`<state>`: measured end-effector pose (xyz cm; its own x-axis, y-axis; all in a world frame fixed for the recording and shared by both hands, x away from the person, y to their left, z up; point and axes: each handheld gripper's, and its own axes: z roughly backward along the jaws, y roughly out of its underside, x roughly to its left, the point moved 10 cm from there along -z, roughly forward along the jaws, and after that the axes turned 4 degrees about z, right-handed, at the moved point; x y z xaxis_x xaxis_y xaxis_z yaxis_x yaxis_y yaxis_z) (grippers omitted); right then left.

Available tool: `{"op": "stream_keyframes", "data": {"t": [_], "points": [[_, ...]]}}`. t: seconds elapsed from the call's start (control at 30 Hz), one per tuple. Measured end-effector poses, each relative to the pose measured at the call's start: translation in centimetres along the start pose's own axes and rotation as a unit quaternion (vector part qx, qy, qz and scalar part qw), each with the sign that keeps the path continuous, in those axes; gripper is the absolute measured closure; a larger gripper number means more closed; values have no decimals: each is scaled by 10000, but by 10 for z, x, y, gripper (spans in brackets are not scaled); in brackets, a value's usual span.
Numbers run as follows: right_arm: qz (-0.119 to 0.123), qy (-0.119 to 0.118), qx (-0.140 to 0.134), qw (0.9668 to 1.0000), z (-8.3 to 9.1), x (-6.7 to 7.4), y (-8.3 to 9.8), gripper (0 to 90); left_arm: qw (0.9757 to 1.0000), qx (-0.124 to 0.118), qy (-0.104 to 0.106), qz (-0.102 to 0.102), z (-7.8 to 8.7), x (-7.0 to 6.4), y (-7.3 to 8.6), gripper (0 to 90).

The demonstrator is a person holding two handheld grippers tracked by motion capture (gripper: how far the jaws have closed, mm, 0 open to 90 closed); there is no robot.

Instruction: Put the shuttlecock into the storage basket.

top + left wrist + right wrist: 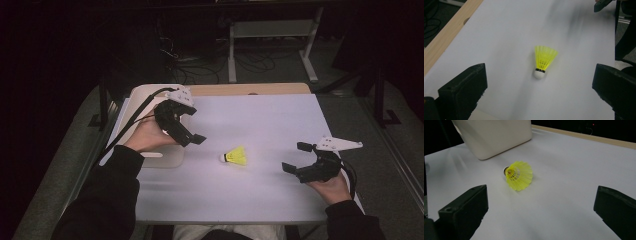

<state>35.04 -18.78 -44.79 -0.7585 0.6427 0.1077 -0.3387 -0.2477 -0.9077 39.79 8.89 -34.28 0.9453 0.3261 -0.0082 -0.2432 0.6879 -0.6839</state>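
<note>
A yellow shuttlecock with a white cork lies on its side on the white table sheet, roughly midway between my two grippers. My left gripper hovers to its upper left, open and holding nothing. In the left gripper view the shuttlecock lies ahead, cork toward the wide-apart jaws of the left gripper. My right gripper is low at the right, open and holding nothing. In the right gripper view the shuttlecock shows its open skirt beyond the spread jaws of the right gripper.
A white box sits on the table's left side under my left hand; it also appears as the white box behind the shuttlecock. A wooden table edge runs along the back. Dark floor, cables and a white frame lie beyond.
</note>
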Motion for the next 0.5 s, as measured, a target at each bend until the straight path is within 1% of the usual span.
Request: {"op": "stream_keyframes", "data": {"t": [0.1,0.17,0.23,0.27,0.33,0.43,0.5], "points": [[1,-3,1,10000,0,0,0,0,10000,29,7,12,-2,1,0,0],[2,-1,-1,10000,0,0,0,0,10000,93,-3,-1,-6,3,1,0],[0,-4,-2,10000,0,0,0,0,9999,132,14,-2,-9,3,1,0],[-1,-4,-3,10000,0,0,0,0,9999,110,27,33,-11,2,1,0],[1,-6,0,10000,0,0,0,0,9999,147,45,21,-13,2,1,0],[1,-9,-5,10000,0,0,0,0,9997,213,67,13,-18,1,2,0],[2,-10,-6,10000,0,0,0,0,9994,327,41,-43,-21,1,2,0]]}}
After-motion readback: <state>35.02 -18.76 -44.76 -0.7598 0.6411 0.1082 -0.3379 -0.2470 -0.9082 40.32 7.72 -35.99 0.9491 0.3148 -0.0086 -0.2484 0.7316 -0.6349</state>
